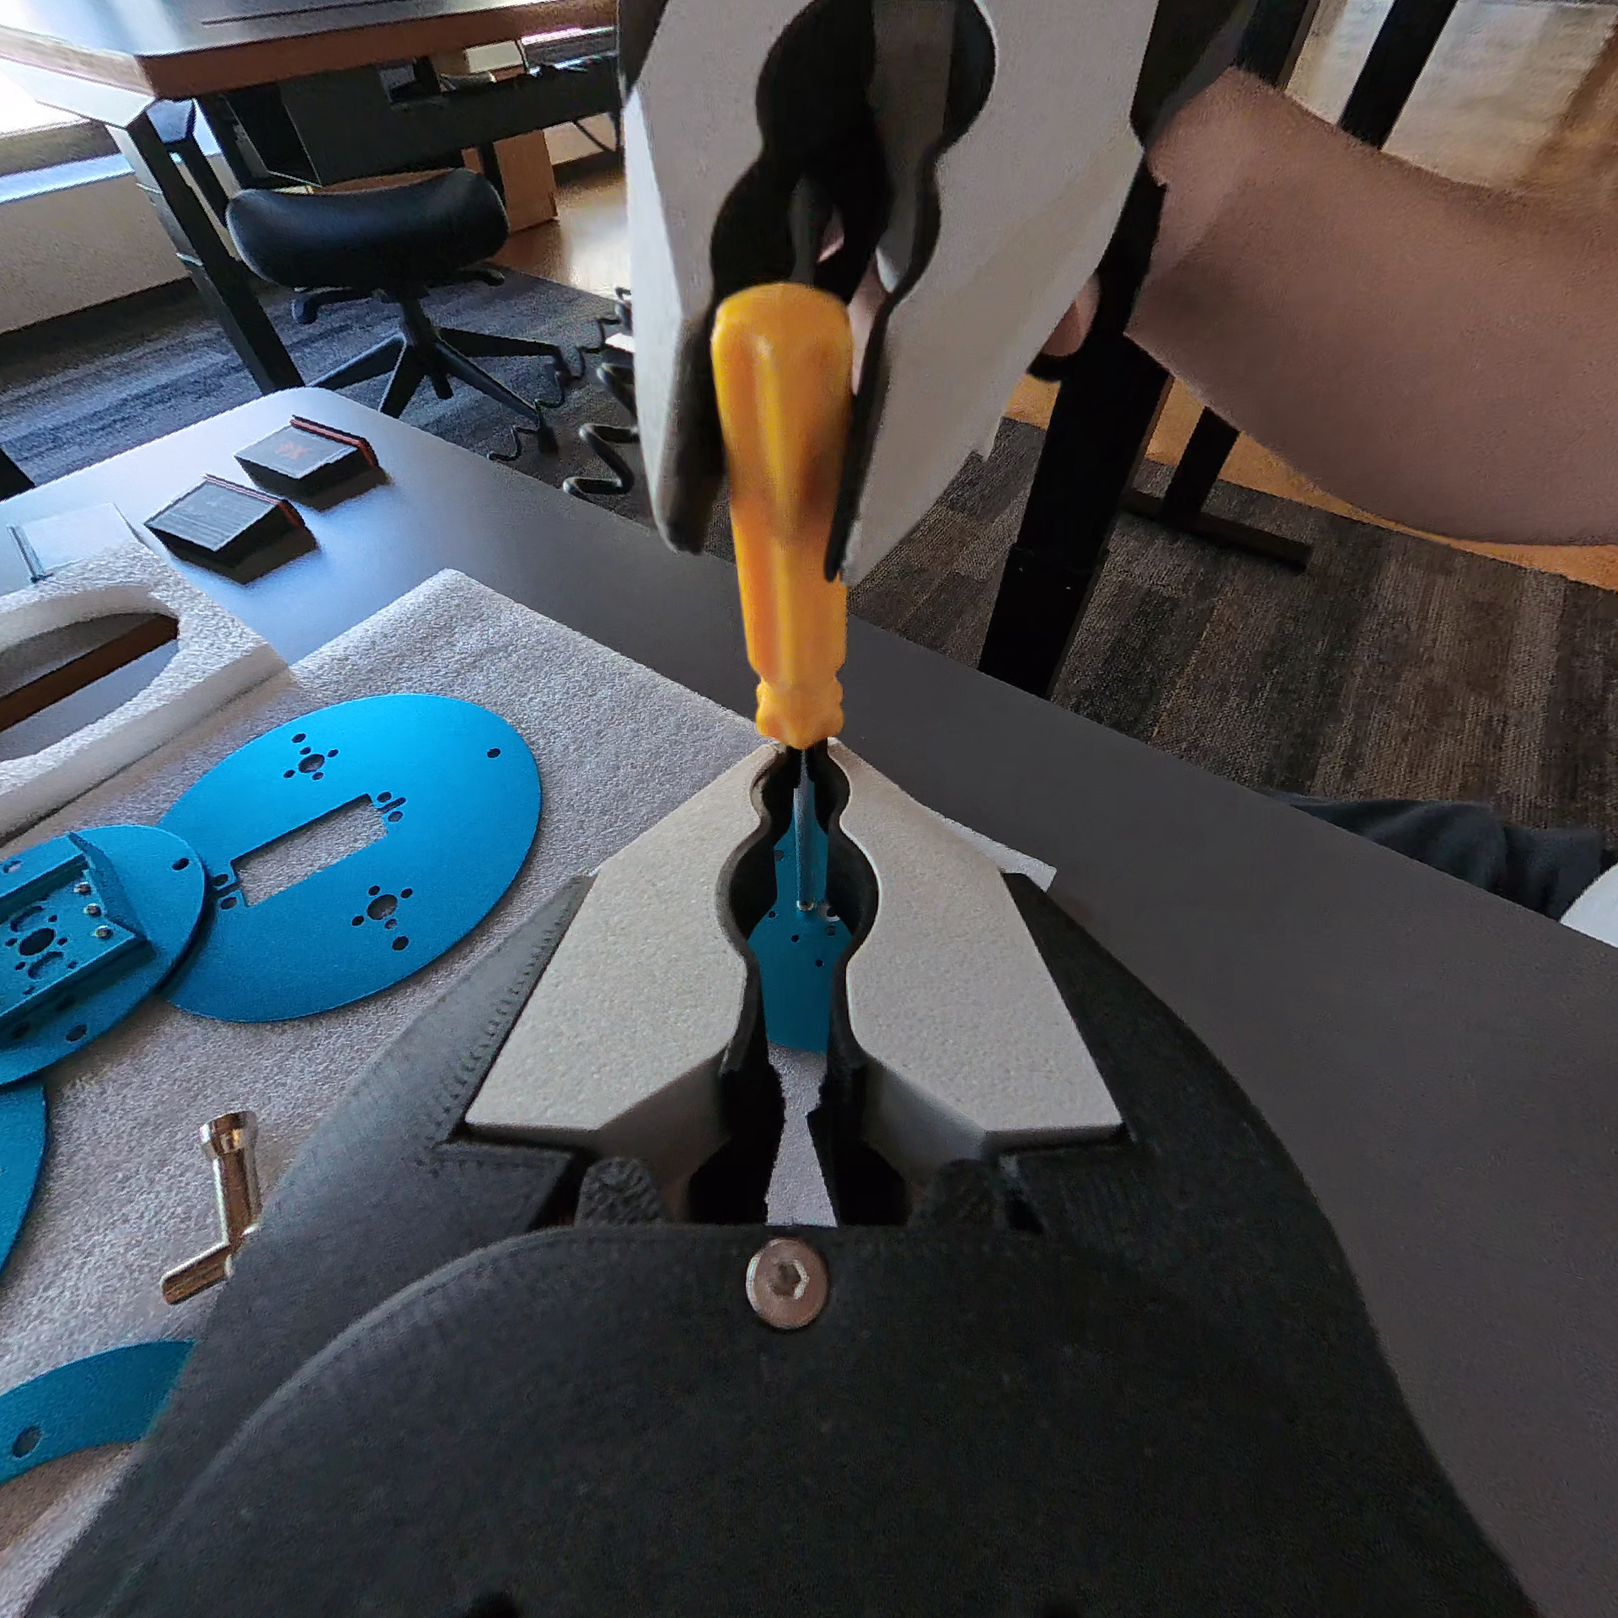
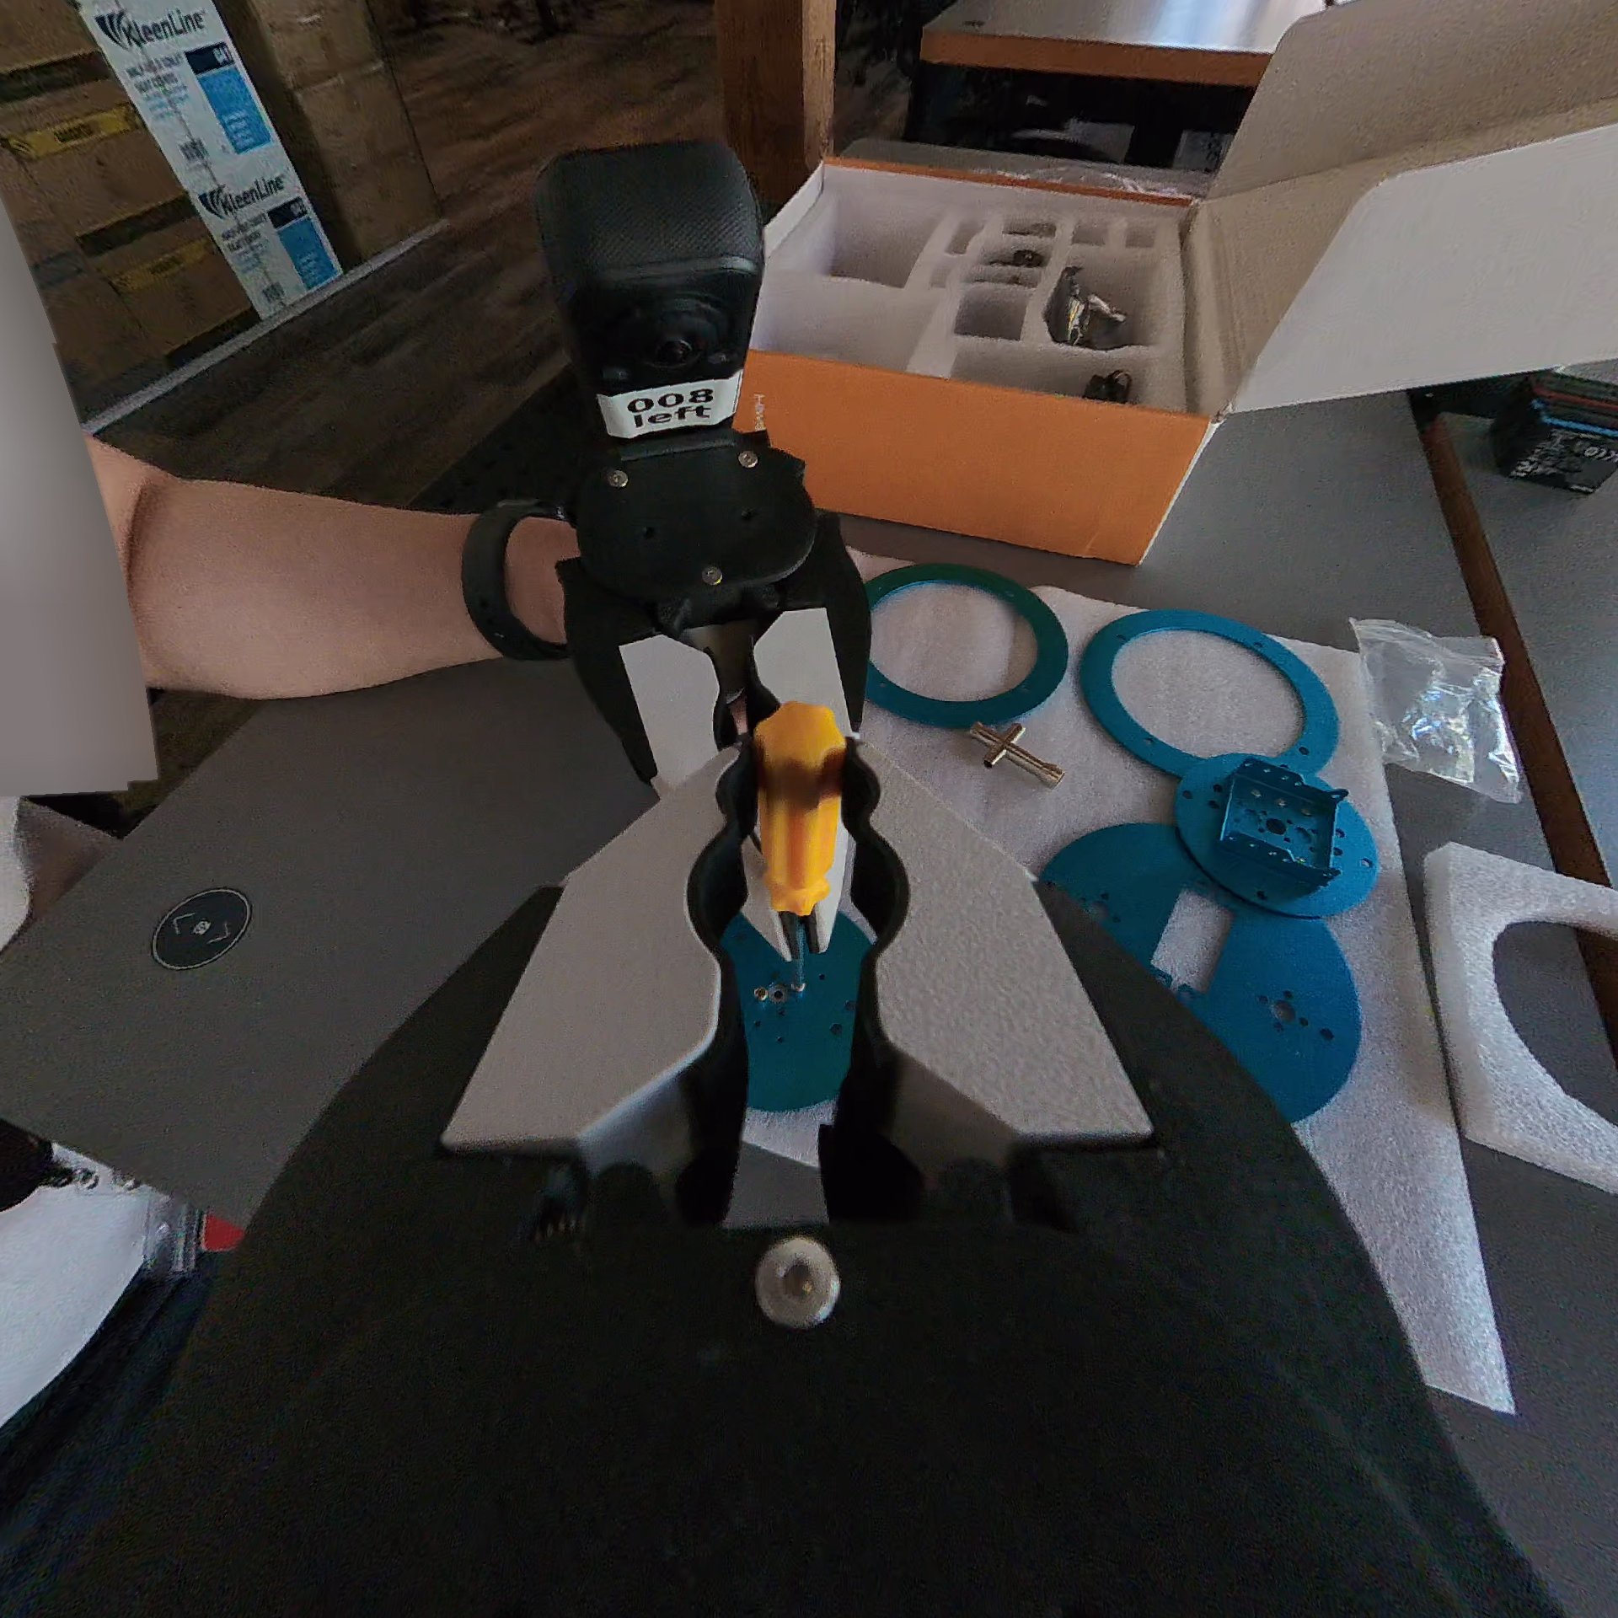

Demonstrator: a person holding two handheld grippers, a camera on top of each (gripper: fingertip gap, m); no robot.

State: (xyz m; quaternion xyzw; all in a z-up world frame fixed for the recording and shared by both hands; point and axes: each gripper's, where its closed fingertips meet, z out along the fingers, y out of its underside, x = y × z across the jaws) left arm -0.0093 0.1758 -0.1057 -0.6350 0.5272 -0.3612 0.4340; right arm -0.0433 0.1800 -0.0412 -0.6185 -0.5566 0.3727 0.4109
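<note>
Right here under my left gripper (image 1: 801,770), the fingers are drawn in narrow around the thin metal shaft of the yellow plastic-handled screwdriver (image 1: 788,525), steadying it just below the handle, though I cannot tell for certain that the pads actually touch the shaft. The tip sits down on a small silver screw (image 1: 804,904) in the blue anodised metal plate with small holes (image 1: 792,981), which lies flat on the white foam sheet (image 1: 560,665), soft padding that likely keeps the plate from sliding or scratching.

My right gripper (image 2: 801,788) is clamped on the screwdriver's handle from above, holding it close to upright, so I judge the tool is meant to press straight down on that screw.

Just beside, on the same foam, lie a large blue oval plate with a rectangular cutout (image 1: 350,858), a blue round plate carrying a bracket (image 2: 1274,832) overlapping it, and a shiny metal cross-shaped wrench (image 2: 1016,753). Two blue metal rings (image 2: 963,648) lie farther along the foam, with a clear plastic bag (image 2: 1445,700) at its far edge.

Beyond, on the grey table (image 2: 1296,499), stands an open orange cardboard box with white foam compartments (image 2: 981,455), a few small parts in its pockets.
</note>
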